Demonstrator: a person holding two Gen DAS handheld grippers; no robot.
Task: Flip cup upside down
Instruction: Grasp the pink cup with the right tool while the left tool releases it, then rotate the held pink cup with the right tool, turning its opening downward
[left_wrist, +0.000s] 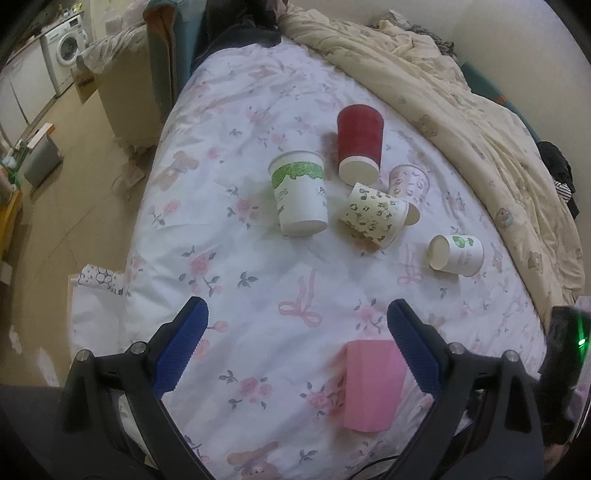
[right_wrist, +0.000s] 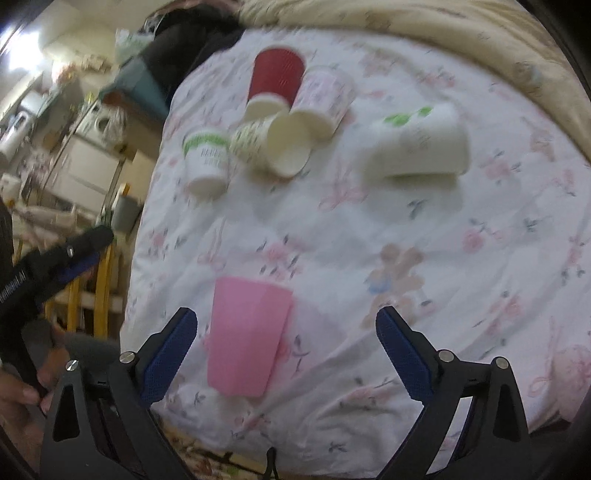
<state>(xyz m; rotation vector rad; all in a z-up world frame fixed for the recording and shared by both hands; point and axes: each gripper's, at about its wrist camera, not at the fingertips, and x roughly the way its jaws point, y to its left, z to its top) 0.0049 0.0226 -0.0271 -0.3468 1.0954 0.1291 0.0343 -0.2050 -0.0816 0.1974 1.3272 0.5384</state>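
Note:
A pink plastic cup (left_wrist: 371, 386) stands upside down on the floral bed cover, near the bed's front edge; it also shows in the right wrist view (right_wrist: 245, 341). My left gripper (left_wrist: 297, 314) is open and empty, its right finger (left_wrist: 410, 347) just beside the pink cup. My right gripper (right_wrist: 286, 325) is open and empty, with the pink cup between its fingers, closer to the left one. Farther back lie several paper cups: a red one (left_wrist: 360, 142), a white one with a green band (left_wrist: 301, 192), a patterned one on its side (left_wrist: 375, 214), and a small white one on its side (left_wrist: 458, 254).
A beige quilt (left_wrist: 461, 96) is bunched along the bed's right and far side. The bed's left edge drops to a tiled floor with a bin (left_wrist: 40, 157) and a washing machine (left_wrist: 68, 48). The left gripper shows at the left of the right wrist view (right_wrist: 79, 254).

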